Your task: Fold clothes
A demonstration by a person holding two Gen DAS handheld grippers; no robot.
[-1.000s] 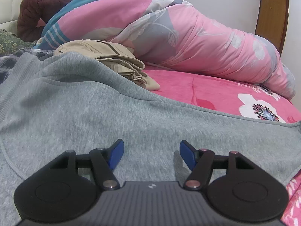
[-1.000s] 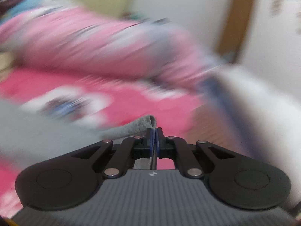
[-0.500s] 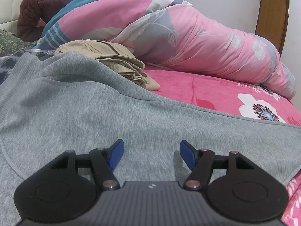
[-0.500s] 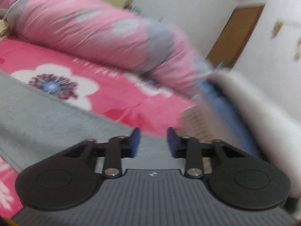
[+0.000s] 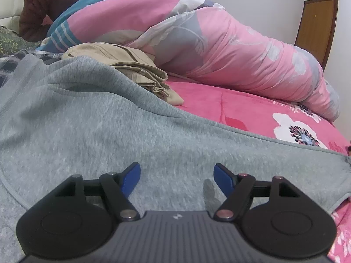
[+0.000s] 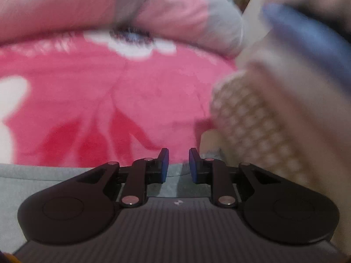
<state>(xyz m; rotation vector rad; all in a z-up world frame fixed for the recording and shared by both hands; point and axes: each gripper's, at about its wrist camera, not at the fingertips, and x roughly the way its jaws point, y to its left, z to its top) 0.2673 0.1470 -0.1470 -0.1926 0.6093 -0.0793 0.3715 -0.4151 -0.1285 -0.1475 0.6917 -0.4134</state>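
Sweater (image 5: 92,135), grey fleecy knit, spread flat, edge ridged, on pink bedspread (image 5: 252,114)

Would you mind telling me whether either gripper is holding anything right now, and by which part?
Nothing is held. The left gripper and the right gripper both stand open over the grey sweater.

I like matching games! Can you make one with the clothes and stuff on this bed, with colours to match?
Things:
1. sweater
2. folded trousers
3. rolled quilt
4. door

Colours:
A. brown wood
B. grey
C. light pink with grey flowers
D. tan

Pairs: 1-B, 2-D, 3-C, 4-A
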